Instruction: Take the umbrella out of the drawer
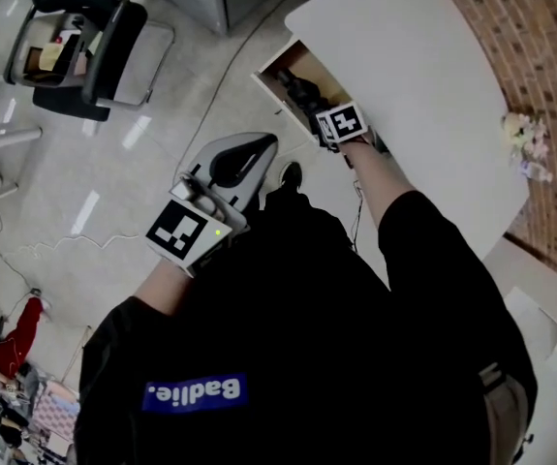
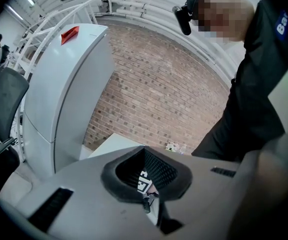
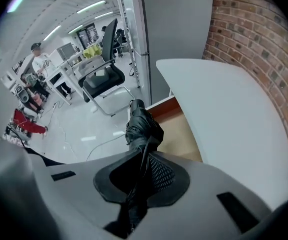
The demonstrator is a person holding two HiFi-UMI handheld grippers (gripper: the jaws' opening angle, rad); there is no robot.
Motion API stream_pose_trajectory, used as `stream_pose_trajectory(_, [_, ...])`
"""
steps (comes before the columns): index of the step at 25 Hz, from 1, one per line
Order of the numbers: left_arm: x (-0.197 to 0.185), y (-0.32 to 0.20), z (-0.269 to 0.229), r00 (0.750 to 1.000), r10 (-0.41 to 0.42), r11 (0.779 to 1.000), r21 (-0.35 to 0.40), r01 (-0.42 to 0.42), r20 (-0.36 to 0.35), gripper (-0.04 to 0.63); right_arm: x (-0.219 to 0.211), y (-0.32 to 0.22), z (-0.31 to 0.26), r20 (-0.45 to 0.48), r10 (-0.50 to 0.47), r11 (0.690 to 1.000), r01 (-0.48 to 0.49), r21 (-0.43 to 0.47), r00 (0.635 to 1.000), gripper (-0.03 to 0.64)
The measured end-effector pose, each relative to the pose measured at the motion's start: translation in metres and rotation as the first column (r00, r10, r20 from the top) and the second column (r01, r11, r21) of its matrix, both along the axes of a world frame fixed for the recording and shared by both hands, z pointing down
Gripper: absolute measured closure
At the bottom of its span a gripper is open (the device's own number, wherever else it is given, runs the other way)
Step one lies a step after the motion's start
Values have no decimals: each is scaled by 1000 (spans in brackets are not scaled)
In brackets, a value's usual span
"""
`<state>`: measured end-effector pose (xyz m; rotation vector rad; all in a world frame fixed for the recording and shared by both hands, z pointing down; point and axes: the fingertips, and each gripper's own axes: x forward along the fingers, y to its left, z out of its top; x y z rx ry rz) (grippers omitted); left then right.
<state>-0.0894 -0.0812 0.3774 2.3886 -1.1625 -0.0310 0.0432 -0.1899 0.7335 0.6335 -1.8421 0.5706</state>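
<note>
The right tool (image 3: 142,180) is clamping the folded black umbrella (image 3: 141,128), which is sitting over the open drawer (image 1: 280,64) at twelve o'clock, under the table (image 1: 404,46). The left tool (image 1: 244,158), jaws together and empty, is waiting at the drawer's seven o'clock. The lifting-out step seems to be in hand; next, the umbrella needs raising clear.

Your white curved desk (image 1: 423,76) beside the brick wall (image 1: 540,37), drawer (image 1: 293,66) open under its edge, small pale posy (image 1: 527,146) on top by the bricks, glossy floor (image 1: 94,163) below you, thin cable (image 1: 65,245) lying across it, black office chair (image 1: 84,37) standing on it
</note>
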Motion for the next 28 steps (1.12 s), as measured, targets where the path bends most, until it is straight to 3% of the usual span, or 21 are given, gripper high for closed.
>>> stream_pose_trajectory(16, [43, -18, -45, 990, 139, 983, 125, -135, -21, 598, 18, -23, -118, 32, -3, 994, -1, 113, 999, 569])
stream_pose_trajectory(28, [73, -38, -51, 982, 187, 974, 131, -183, -20, 598, 74, -79, -145, 10, 81, 984, -81, 159, 997, 569])
